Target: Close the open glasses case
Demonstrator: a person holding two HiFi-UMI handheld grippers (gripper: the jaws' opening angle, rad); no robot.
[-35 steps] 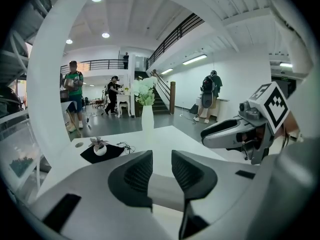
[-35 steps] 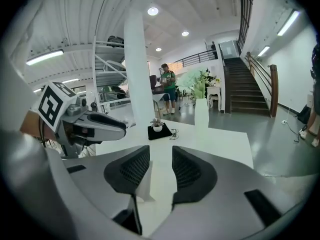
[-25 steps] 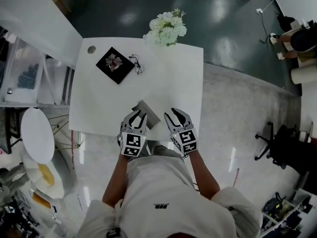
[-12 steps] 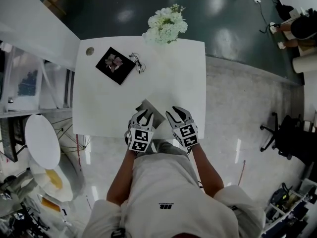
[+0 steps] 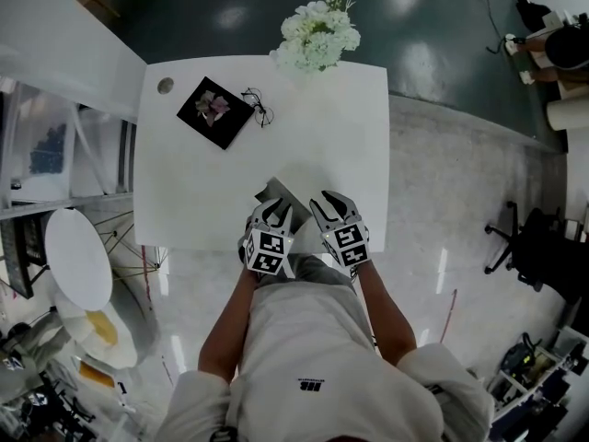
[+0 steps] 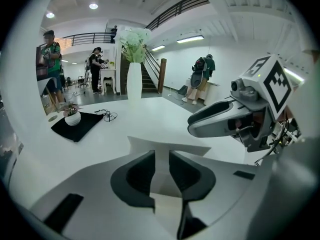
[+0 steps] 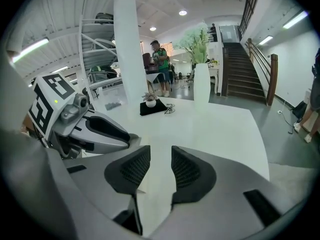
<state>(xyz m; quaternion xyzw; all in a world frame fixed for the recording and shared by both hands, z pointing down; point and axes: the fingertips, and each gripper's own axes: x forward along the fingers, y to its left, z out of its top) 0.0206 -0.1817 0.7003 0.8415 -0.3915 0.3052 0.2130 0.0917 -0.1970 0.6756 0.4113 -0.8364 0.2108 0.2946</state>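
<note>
Glasses case (image 5: pixel 273 193): open, lid raised, at near edge of white table (image 5: pixel 322 136), just ahead of left gripper (image 6: pixel 161 159), jaws slightly parted, holding nothing; right gripper (image 7: pixel 160 159) alongside, likewise unclenched, empty; black mat (image 5: pixel 213 111), spectacles (image 5: pixel 257 109), flower vase (image 5: pixel 317 35) towards far edge

You are facing 1 bench (image 5: pixel 322 145) that is carrying 1 glasses case (image 5: pixel 275 191), 1 pair of glasses (image 5: pixel 258 108), 1 black mat (image 5: pixel 227 129), 1 potted plant (image 5: pixel 213 105) and 1 vase of flowers (image 5: pixel 319 33).

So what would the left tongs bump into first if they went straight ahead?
Probably the open glasses case. It stands straight ahead of the left tongs and shows through their gap. I can't tell how close it is.
</note>
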